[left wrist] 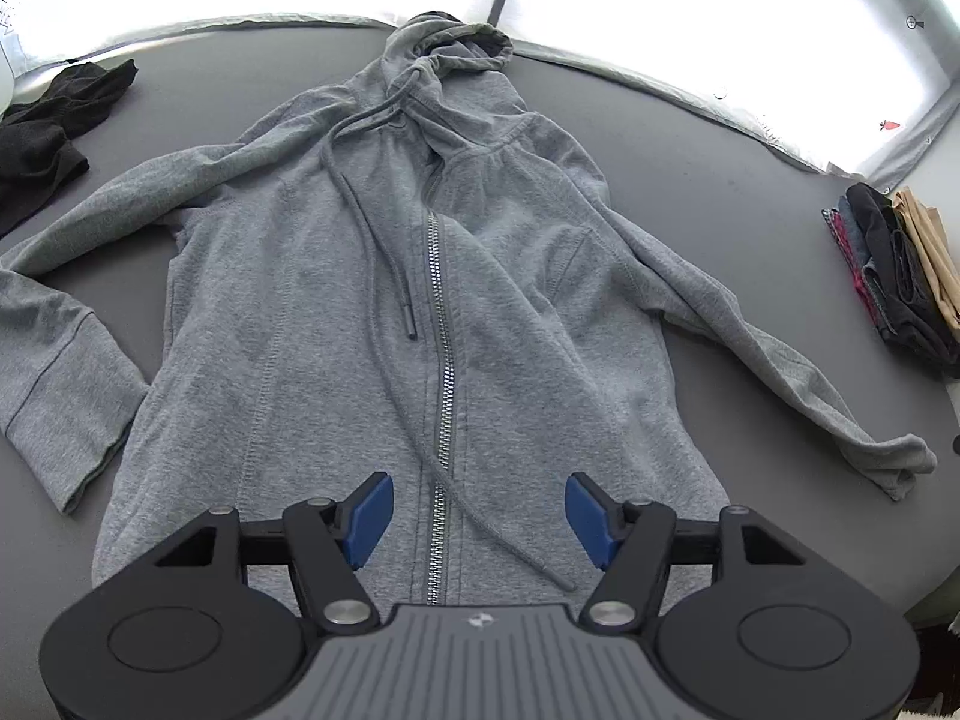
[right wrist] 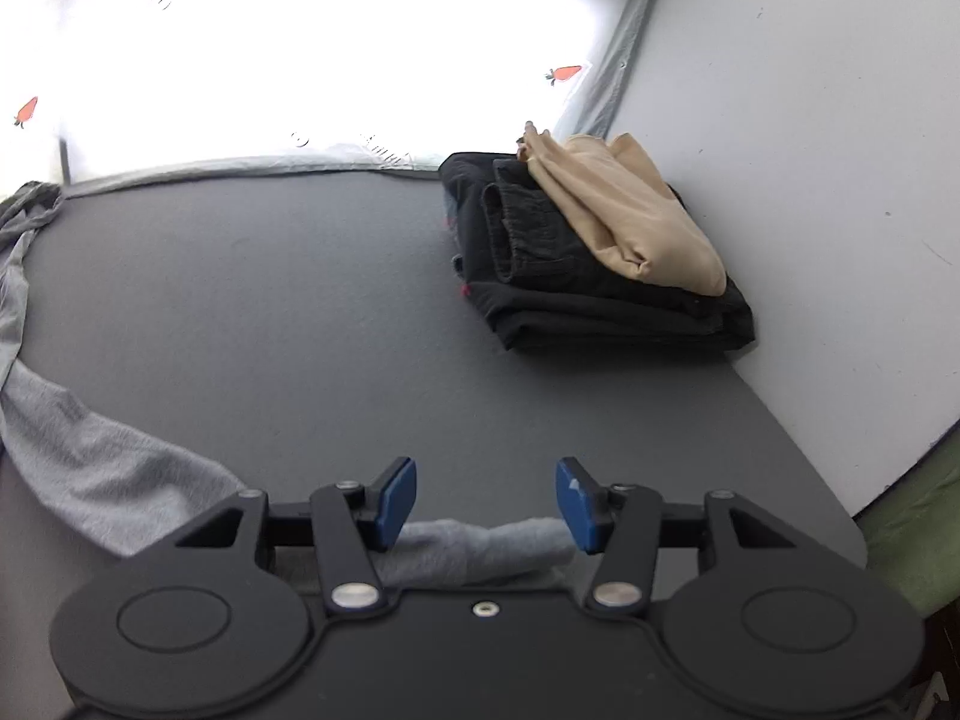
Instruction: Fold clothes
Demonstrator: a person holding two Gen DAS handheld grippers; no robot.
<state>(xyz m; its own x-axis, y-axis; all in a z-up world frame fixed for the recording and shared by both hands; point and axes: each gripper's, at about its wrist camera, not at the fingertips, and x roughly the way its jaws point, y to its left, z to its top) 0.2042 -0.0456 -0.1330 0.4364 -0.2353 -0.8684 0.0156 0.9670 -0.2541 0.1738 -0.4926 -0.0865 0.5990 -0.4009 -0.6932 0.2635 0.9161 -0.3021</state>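
A grey zip-up hoodie [left wrist: 384, 300] lies flat, front up, in the middle of a dark grey table [left wrist: 720, 192], hood at the far edge, both sleeves spread outward and the zipper [left wrist: 441, 372] closed along the front. The left gripper [left wrist: 479, 519] hangs above the near hem, its blue-padded jaws wide apart and holding nothing, with the zipper and a drawstring end between them. The right gripper [right wrist: 486, 504] is at the near right of the table, jaws also spread wide, with the cuff of the hoodie's right sleeve [right wrist: 480, 546] lying between them, not clamped. Far right, against a white wall [right wrist: 810, 150], sits a stack of folded clothes [right wrist: 600, 264], tan on top of black. A crumpled black garment [left wrist: 54, 120] lies at the far left.
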